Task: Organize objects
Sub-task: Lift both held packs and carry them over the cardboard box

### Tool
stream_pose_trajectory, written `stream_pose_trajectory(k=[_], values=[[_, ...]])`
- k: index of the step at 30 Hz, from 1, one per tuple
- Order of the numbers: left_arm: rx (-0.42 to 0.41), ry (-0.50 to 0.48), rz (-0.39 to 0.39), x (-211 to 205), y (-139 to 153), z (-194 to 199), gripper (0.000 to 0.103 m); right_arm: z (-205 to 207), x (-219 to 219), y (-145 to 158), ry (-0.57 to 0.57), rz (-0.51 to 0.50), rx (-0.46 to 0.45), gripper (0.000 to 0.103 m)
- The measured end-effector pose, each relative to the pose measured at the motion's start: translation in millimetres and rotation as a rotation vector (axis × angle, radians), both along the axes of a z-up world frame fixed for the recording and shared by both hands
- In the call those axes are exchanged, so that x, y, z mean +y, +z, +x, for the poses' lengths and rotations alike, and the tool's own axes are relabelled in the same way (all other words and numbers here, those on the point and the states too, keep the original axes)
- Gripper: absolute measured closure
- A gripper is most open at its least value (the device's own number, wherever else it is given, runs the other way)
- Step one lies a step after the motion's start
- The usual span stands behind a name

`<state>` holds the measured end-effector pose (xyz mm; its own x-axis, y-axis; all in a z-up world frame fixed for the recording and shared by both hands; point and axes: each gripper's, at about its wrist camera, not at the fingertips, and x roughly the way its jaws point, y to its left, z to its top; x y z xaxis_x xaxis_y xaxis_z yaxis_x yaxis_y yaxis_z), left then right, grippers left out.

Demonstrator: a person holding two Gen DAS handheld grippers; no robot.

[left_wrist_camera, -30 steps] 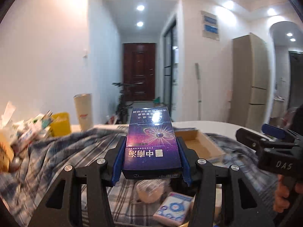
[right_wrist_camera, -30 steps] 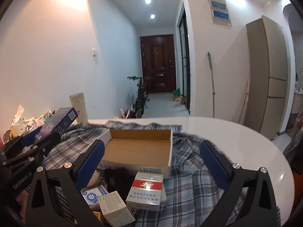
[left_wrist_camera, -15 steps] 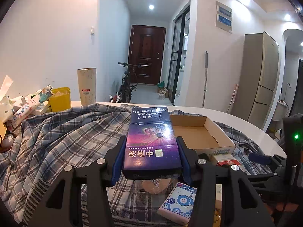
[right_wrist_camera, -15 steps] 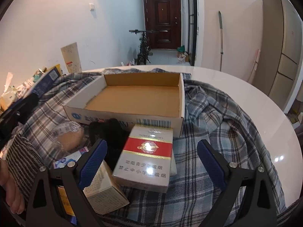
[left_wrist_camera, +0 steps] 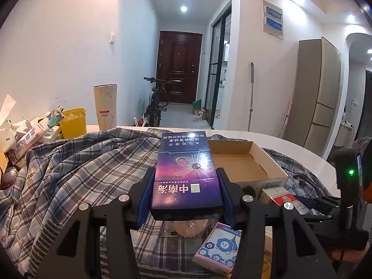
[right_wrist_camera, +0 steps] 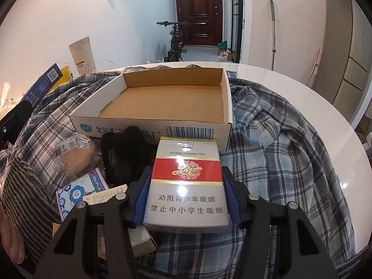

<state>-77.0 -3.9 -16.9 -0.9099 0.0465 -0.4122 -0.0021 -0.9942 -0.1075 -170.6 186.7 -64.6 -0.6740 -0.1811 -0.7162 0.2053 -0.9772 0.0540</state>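
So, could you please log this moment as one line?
left gripper: shut on purple pack | right gripper: shut on red pack | cardboard box: empty

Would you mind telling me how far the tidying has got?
Nothing is packed: the cardboard box is empty. The left gripper holds a purple pack; the right gripper grips a red-and-white pack. The tissue pack and black pouch remain outside.

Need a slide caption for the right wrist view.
Right gripper clamps red-and-white cigarette pack before empty cardboard box.
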Motion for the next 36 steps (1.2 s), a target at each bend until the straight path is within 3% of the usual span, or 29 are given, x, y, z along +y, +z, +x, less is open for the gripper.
stream_pose_trajectory(k=[10, 18, 22, 27, 30, 36], values=[[0.010, -0.011, -0.008, 2.1, 3.7, 1.9, 0.050, 20.1, 14.5, 27.4, -0.018, -0.097, 0.166, 0.048], [0.051, 0.005, -0.037, 6.7, 8.2, 10.5, 0.050, 30.3, 13.1, 37.3, -0.044, -0.052, 0.225, 0.048], [0.083, -0.025, -0.017, 3.8, 18.8, 19.5, 0.050, 50.5, 13.4, 55.1, -0.046, -0.042, 0.298, 0.048], [0.104, -0.089, -0.015, 8.3, 48.2, 31.1, 0.050, 61.8, 13.7, 96.2, -0.009, -0.042, 0.364, 0.048], [0.166, -0.121, -0.023, 9.6, 74.7, 39.1, 0.050, 64.8, 16.6, 130.7, 0.011, -0.061, 0.431, 0.048], [0.233, -0.115, -0.023, 13.3, 127.0, 26.3, 0.050, 59.3, 17.3, 194.3, 0.031, -0.115, 0.558, 0.048]])
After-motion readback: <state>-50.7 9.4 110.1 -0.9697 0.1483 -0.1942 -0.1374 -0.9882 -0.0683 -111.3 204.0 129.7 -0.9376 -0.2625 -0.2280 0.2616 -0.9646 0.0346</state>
